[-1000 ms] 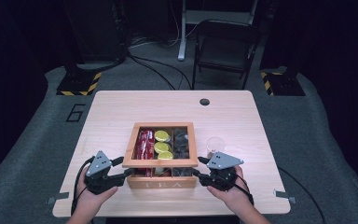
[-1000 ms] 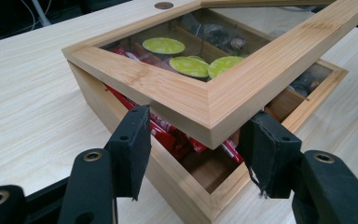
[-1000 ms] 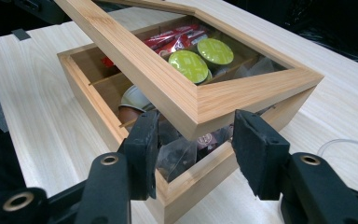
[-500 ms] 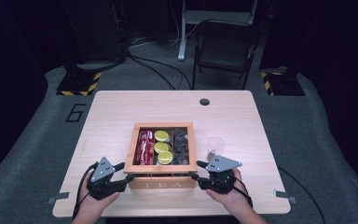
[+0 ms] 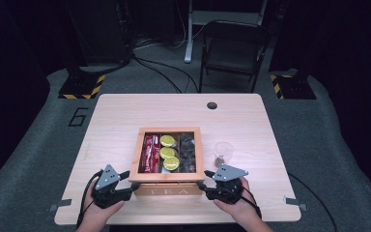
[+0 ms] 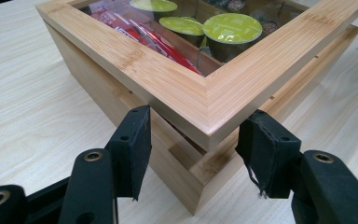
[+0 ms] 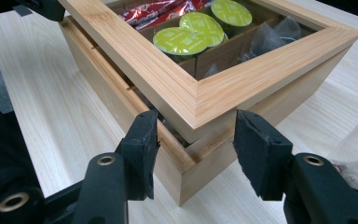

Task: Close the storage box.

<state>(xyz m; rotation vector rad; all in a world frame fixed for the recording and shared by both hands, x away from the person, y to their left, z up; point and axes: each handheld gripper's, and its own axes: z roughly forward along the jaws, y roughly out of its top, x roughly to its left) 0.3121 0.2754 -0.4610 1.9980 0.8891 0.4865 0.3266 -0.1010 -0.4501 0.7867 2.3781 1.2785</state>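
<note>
Both my claws stand spread: left gripper (image 5: 125, 185) straddles the tea box lid's (image 6: 186, 88) near-left corner at twelve o'clock, right gripper (image 5: 204, 185) the near-right.

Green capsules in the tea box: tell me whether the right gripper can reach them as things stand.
Probably not. The glass-paned lid lies over the green capsules, only slightly raised, and the right gripper sits open at the box's near corner.

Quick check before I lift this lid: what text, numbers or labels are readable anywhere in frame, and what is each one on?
"TEA": on the near front face of the wooden box, faint, in the high view.
"6": painted on the grey floor mat left of the table.
Print on the red packets inside the box: too blurred to read.
Green capsule lids: no legible text.
</note>
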